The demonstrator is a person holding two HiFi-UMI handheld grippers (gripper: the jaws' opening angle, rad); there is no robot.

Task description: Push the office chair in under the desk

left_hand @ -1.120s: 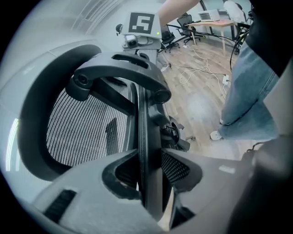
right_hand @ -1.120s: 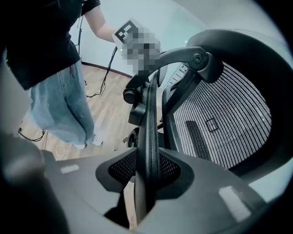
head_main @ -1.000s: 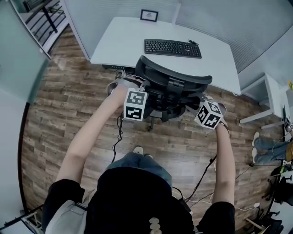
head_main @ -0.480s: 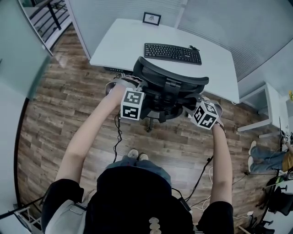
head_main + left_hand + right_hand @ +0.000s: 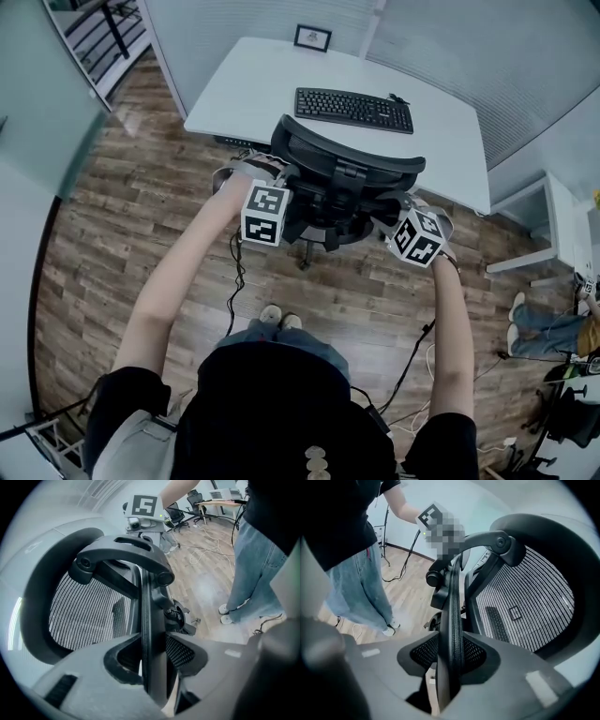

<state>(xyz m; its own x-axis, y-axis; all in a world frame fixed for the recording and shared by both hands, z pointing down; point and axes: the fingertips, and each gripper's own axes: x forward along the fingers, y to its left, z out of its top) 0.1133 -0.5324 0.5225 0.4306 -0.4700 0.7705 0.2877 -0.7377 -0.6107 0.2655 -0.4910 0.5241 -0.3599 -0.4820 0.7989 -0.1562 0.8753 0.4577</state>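
Likely handling: the office chair (image 5: 347, 169) is judged fairly heavy but free-rolling on the wood floor (image 5: 141, 216). Its frame is stiff and its mesh yielding, and it may swivel if pushed unevenly.
Where to hold: the backrest's two stiff side rims, on the side away from the desk (image 5: 253, 89), never the mesh.
Left gripper (image 5: 152, 667): jaws partway apart, closed on the backrest's left rim, pads against it.
Right gripper (image 5: 450, 667): jaws have just been opening a little; the right rim stands between them, pads touching both its faces.
Chair's place: at the desk's near edge, with the backrest top meeting that edge and the keyboard (image 5: 354, 105) on the desk just beyond. The seat is hidden, so how far under it sits cannot be told.
Looks: black curved frame, see-through mesh (image 5: 89, 616), black jointed brace behind.
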